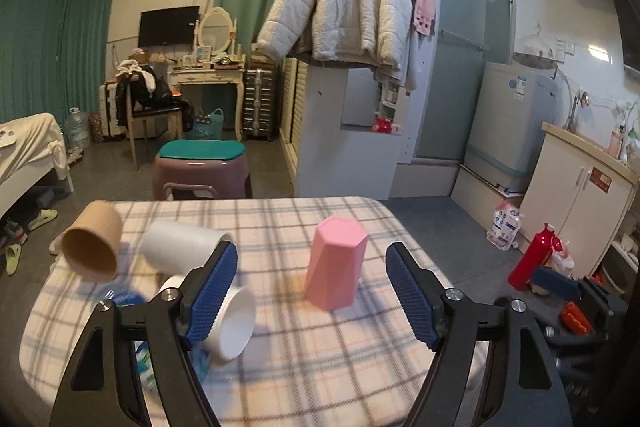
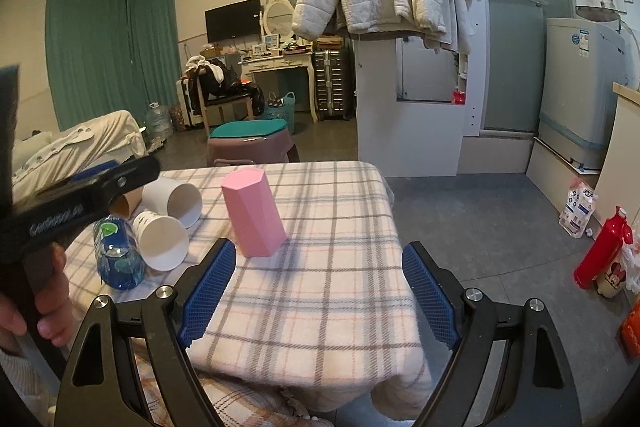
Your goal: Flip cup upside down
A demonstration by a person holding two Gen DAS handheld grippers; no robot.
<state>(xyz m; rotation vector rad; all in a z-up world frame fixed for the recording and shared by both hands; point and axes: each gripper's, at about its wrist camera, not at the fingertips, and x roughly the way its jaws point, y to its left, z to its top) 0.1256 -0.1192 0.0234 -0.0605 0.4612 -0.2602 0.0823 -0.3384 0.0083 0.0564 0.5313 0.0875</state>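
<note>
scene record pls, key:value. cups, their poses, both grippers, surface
surface: table with plaid cloth
pink cup: standing mouth down, faceted, free of both grippers
white cups: two, on their sides
brown paper cup: on its side
blue patterned cup: lying down
left gripper: open, empty
right gripper: open, empty

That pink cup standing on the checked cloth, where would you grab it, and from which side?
Probably around the middle of the pink cup, coming in level from the front. It stands alone, closed end up, with flat facets for the pads. The open left gripper already faces it; the lying cups crowd its left.
</note>
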